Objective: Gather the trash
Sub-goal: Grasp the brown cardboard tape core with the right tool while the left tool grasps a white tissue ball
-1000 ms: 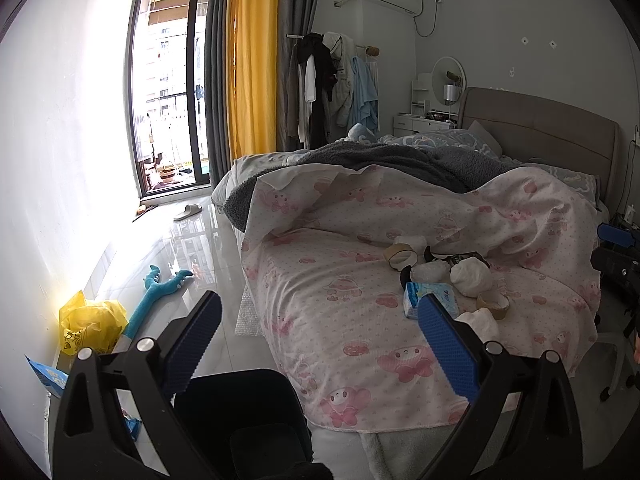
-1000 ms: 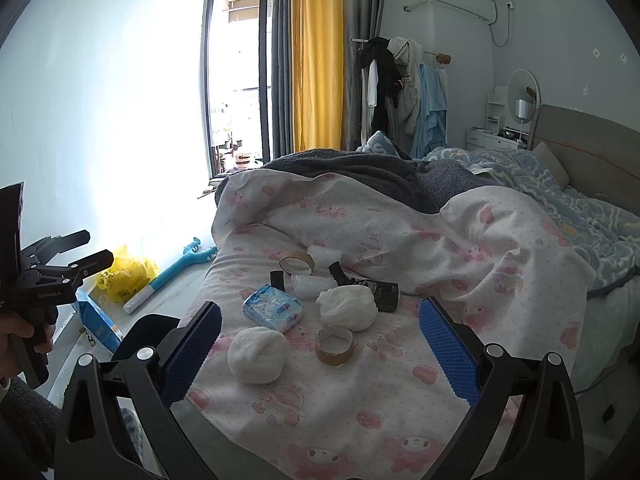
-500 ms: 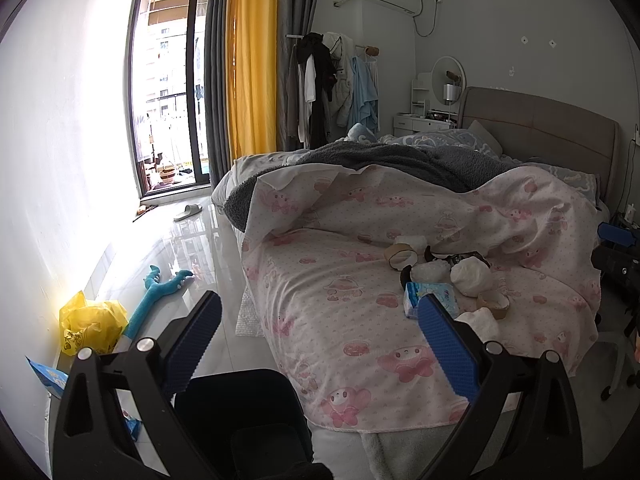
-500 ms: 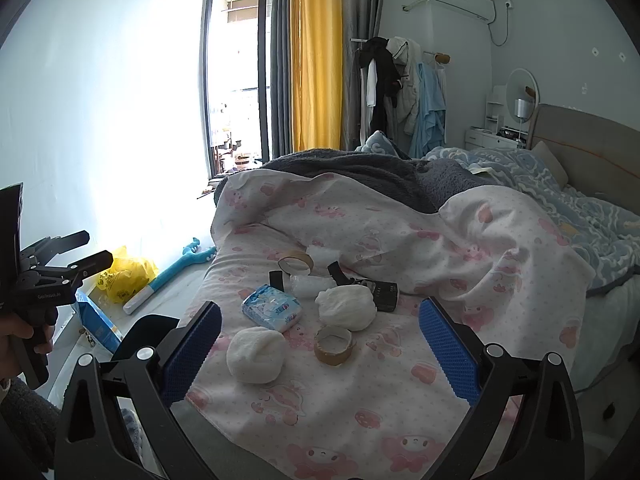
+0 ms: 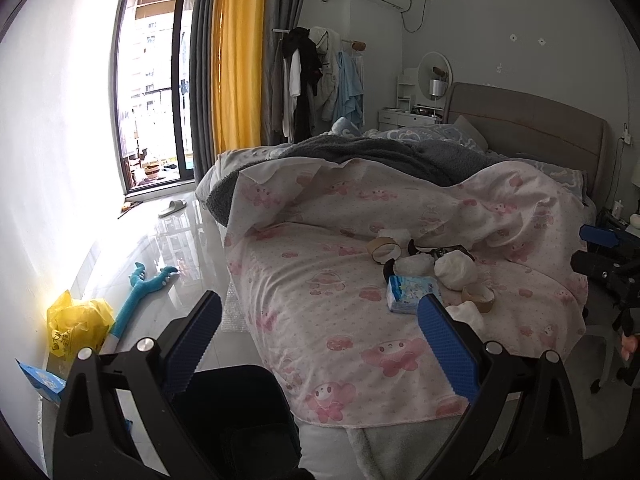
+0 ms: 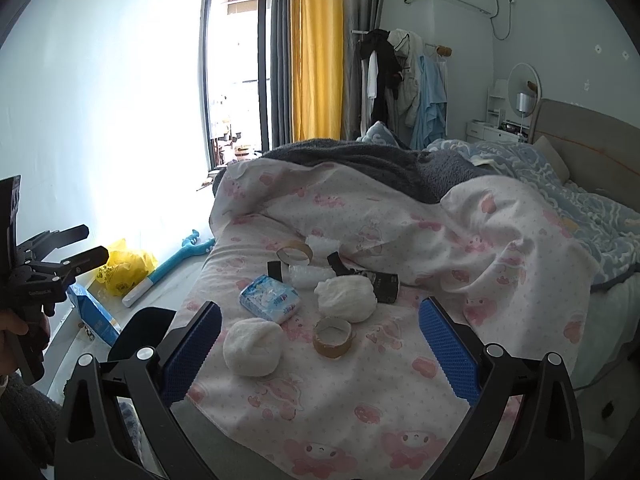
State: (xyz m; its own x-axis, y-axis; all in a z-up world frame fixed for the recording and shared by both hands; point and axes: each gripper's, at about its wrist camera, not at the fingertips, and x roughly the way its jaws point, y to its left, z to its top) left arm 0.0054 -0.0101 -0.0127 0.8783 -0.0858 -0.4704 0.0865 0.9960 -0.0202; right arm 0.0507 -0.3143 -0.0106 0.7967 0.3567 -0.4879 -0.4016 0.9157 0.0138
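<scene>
Pink-patterned cotton covers the near end of the bed, and the trash lies in one loose cluster on this bedspread. Counted in the right wrist view: two white crumpled paper balls, one near the bed's edge and one further in; two brown tape rolls, one lying flat between the balls and one standing on edge at the back of the cluster; one blue-and-white tissue pack just beside the farther ball; one small black packet touching that ball's far side; and some clear plastic wrap in the middle. Two dark strap-like pieces lie there too, too small to identify.

The right gripper hovers over the near edge of the cluster, its jaws spread wide and holding nothing, with the near ball and the flat tape roll between its blue pads. The left gripper points across the bed corner, jaws likewise wide and empty, well apart from the trash. Below it sits a black bin on the floor.

On the floor by the wall lie one yellow plastic bag, one blue toy, one blue box and one slipper.
</scene>
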